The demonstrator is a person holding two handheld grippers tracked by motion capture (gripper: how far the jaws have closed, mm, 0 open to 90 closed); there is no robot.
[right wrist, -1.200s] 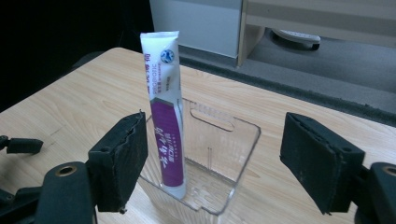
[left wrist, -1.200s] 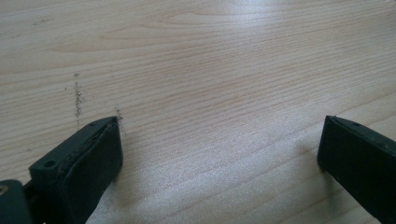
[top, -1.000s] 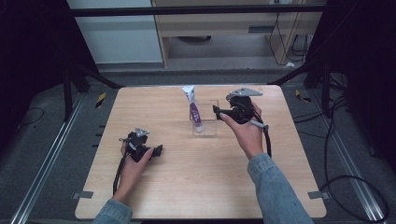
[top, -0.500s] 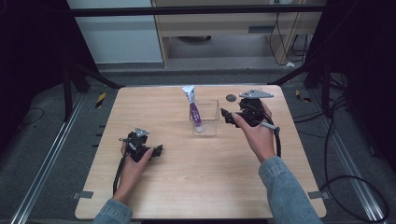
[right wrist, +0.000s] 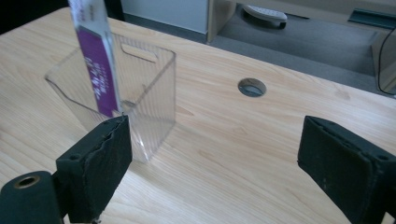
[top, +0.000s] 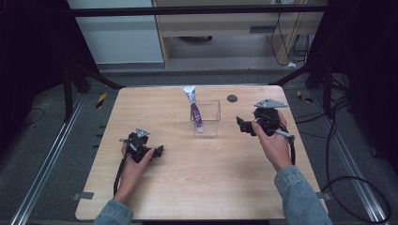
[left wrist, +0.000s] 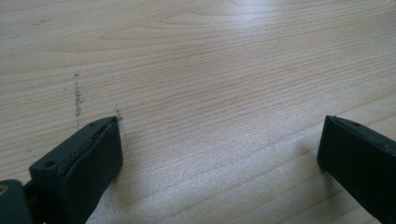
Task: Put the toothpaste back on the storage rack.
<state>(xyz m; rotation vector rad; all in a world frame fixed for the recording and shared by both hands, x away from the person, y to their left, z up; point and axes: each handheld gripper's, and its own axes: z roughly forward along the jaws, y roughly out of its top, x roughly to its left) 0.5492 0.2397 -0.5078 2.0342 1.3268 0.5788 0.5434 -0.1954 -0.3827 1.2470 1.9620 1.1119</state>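
A clear plastic box [top: 207, 118] stands at the middle back of the wooden table [top: 197, 187]. A purple and white tube [top: 193, 107] leans upright inside it, its white top sticking out. In the right gripper view the box [right wrist: 140, 93] and tube [right wrist: 95, 70] sit just beyond the left jaw. My right gripper [top: 241, 124] is held to the right of the box, open, with nothing between its jaws. My left gripper [top: 158, 151] rests low over the table's front left, open over bare wood [left wrist: 219, 116].
A round cable hole [top: 232, 98] lies in the table behind the right gripper, and it also appears as the cable hole [right wrist: 251, 87] in the right gripper view. A cabinet and cables stand beyond the table's back edge.
My right gripper has drawn back to the right, away from the box. The left hand and gripper have stayed put.
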